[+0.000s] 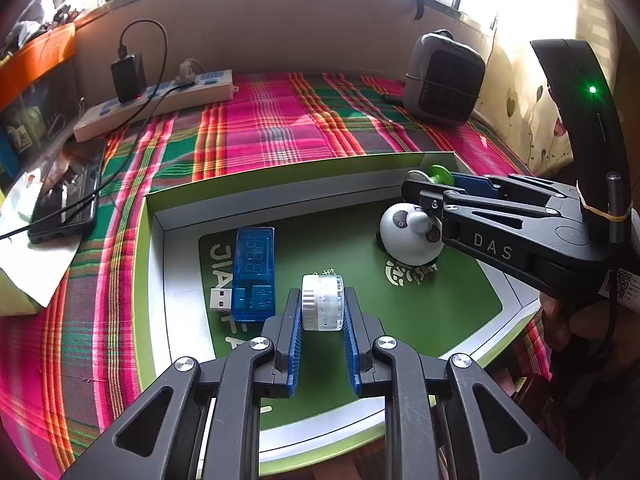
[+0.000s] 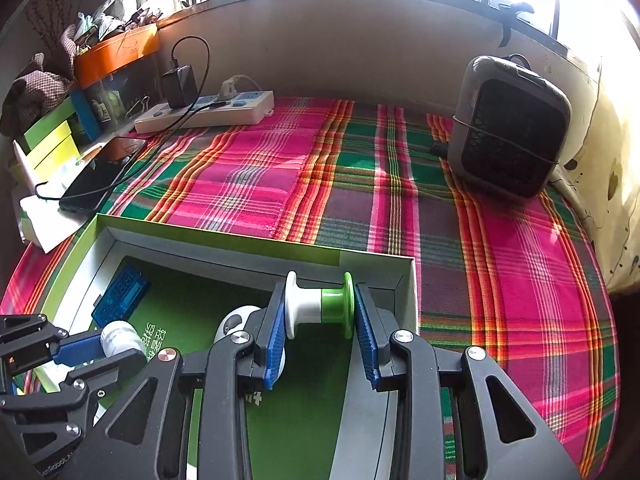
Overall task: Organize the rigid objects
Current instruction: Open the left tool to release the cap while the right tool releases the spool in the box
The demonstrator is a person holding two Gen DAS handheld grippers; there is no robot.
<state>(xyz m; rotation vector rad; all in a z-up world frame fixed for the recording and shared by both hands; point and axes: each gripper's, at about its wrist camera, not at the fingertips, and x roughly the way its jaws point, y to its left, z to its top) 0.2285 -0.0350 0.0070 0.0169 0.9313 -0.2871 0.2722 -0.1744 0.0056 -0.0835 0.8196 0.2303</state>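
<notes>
The left tool (image 1: 322, 304) is clamped on a small white and clear wheel (image 1: 322, 302), its 2 blue pads pressing the wheel's flat faces, jaws nearly together. The wheel sits low over the green floor of an open box (image 1: 280, 184), just right of a blue USB meter (image 1: 254, 274) lying flat inside. The right tool (image 2: 320, 312) is clamped on a spool (image 2: 320, 306), half white and half green, a pad against each end flange; its jaws stand partly apart to fit the spool's length. The spool hangs near the box's far right corner, above a white panda figure (image 1: 412, 236) resting on the box floor.

Both held pieces look like light, hard plastic: stiff, smooth, likely to roll or slip if gripped on the round side, so the flat ends seem the safest hold. The box lies on a plaid cloth (image 2: 400, 184) over the surface.
</notes>
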